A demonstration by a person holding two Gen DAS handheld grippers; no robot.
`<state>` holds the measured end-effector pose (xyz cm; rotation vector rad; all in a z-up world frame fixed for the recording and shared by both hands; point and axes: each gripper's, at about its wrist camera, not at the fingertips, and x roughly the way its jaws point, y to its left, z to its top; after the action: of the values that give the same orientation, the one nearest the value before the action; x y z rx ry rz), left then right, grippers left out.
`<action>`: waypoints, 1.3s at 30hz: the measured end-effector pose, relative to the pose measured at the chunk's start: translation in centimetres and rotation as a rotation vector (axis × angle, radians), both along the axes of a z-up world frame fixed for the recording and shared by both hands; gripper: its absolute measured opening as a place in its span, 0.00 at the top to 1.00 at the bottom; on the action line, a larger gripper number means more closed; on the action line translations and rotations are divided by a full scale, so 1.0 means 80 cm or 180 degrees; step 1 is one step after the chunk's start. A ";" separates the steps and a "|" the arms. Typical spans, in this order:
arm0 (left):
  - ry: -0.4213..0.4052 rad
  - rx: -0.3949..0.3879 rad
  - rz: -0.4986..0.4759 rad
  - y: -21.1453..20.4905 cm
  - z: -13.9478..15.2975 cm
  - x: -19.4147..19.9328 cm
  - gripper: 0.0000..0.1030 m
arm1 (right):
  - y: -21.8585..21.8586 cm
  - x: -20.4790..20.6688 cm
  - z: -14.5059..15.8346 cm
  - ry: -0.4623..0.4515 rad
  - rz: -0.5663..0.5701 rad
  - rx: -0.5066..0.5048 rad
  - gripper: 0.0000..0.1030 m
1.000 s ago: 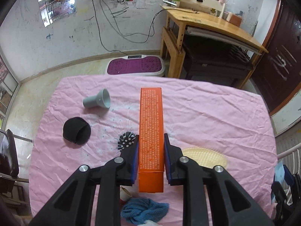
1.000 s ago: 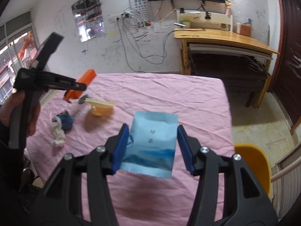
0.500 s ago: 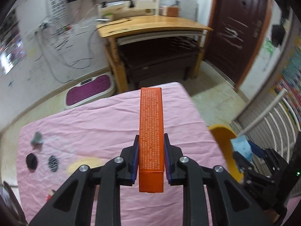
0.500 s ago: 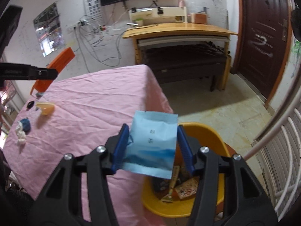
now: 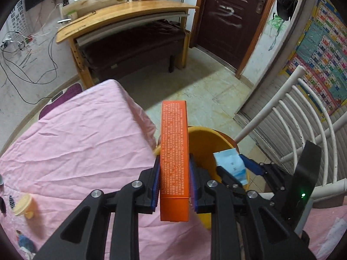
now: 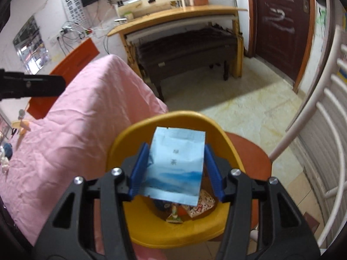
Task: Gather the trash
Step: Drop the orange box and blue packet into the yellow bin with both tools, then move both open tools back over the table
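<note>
My left gripper [image 5: 174, 179] is shut on a long orange box [image 5: 174, 151] and holds it above the table's right edge, next to the yellow bin [image 5: 208, 138]. My right gripper [image 6: 176, 173] is shut on a light blue tea packet [image 6: 176, 169] and holds it right over the open yellow bin [image 6: 121, 147], which has several wrappers inside. The right gripper with its packet also shows in the left wrist view [image 5: 233, 166]. The orange box shows at the left of the right wrist view [image 6: 71, 65].
The pink-clothed table [image 5: 76, 143] lies to the left, with a cream brush [image 5: 22, 202] and small items at its far left. A white chair back [image 5: 303, 117] stands to the right of the bin. A wooden desk [image 5: 121, 15] and dark door [image 5: 234, 13] are behind.
Both grippers have swung right from over the table to the yellow bin. The blue packet now hangs over the bin's opening and the orange box is at the table's edge.
</note>
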<state>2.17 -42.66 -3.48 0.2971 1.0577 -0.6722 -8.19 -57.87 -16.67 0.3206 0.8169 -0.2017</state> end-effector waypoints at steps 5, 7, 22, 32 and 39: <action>0.0226 0.0033 -0.0046 -0.029 -0.032 0.007 0.81 | -0.016 0.003 -0.026 0.0091 -0.0031 0.0182 0.50; 0.0295 0.0077 -0.0070 -0.039 -0.045 0.009 0.80 | -0.021 0.003 -0.033 0.0126 -0.0066 0.0208 0.46; -0.0009 -0.0300 0.0317 0.101 0.010 0.011 0.36 | 0.015 0.007 0.022 -0.0124 0.0090 0.0132 0.33; -0.0359 -0.0223 0.1653 0.357 0.025 0.055 0.32 | 0.180 0.089 0.110 -0.0450 0.1132 -0.0019 0.18; -0.0299 -0.0138 0.2173 0.495 0.016 0.102 0.32 | 0.293 0.126 0.136 -0.0411 0.1741 -0.0300 0.08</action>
<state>10.35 -3.04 -2.19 -0.0773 0.9718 -0.0652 1.86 -34.41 -5.80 0.0133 0.7366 0.2893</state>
